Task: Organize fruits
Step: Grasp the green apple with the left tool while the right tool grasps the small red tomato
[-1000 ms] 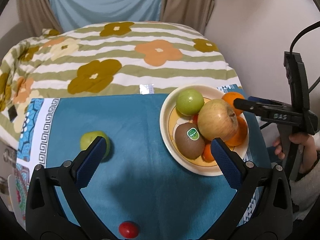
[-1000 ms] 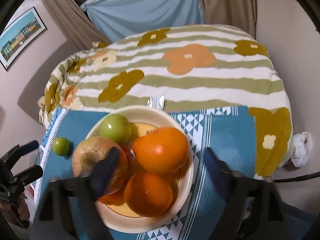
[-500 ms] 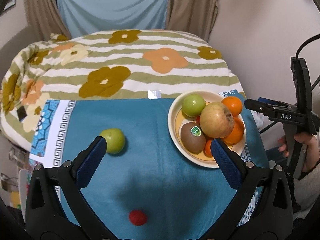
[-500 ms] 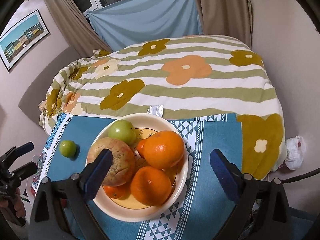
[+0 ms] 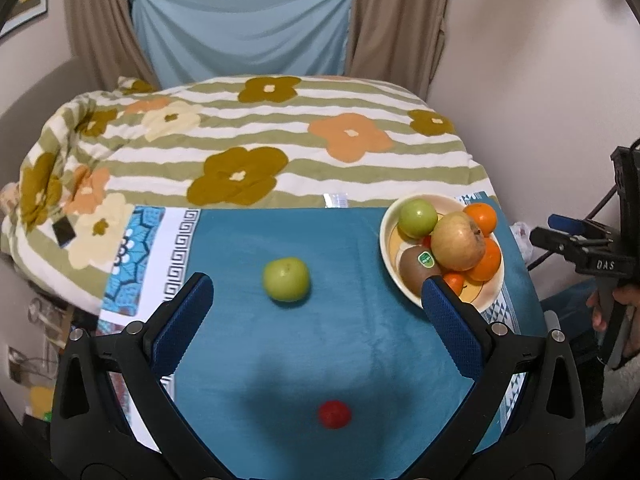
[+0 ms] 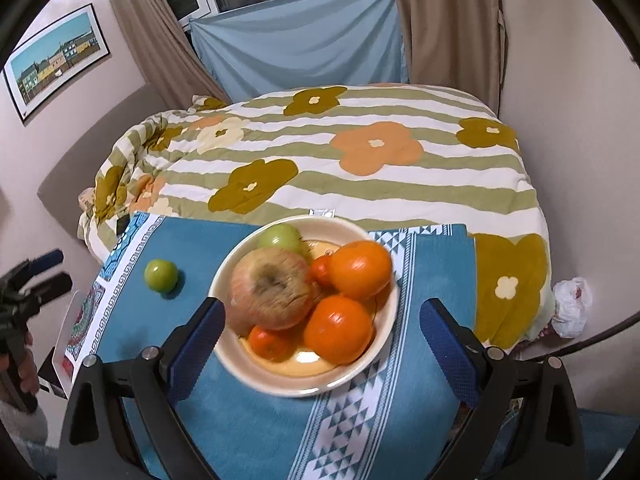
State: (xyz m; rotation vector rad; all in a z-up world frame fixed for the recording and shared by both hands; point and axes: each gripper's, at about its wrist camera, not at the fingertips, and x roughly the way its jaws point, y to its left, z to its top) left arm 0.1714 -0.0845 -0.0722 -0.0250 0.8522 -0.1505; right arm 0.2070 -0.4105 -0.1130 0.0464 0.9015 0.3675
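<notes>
A cream bowl (image 5: pixel 386 240) (image 6: pixel 352 376) on the blue cloth holds a large apple (image 5: pixel 458 242) (image 6: pixel 272 290), a green fruit (image 5: pixel 418 218) (image 6: pixel 280 236), a kiwi (image 5: pixel 416 266) and several oranges (image 6: pixel 360 270). A loose green fruit (image 5: pixel 286 280) (image 6: pixel 161 275) and a small red fruit (image 5: pixel 335 414) lie on the cloth. My left gripper (image 5: pixel 316 312) is open and empty, above the cloth between both loose fruits. My right gripper (image 6: pixel 320 336) is open and empty, its jaws either side of the bowl.
The blue cloth (image 5: pixel 340 340) covers a small table against a bed with a flowered striped blanket (image 5: pixel 260 152). A wall is close on the right. A white plastic bag (image 6: pixel 572 306) lies on the floor at right.
My left gripper has pulled back and risen, so both loose fruits show more centrally. My right gripper has also drawn back and up from the bowl.
</notes>
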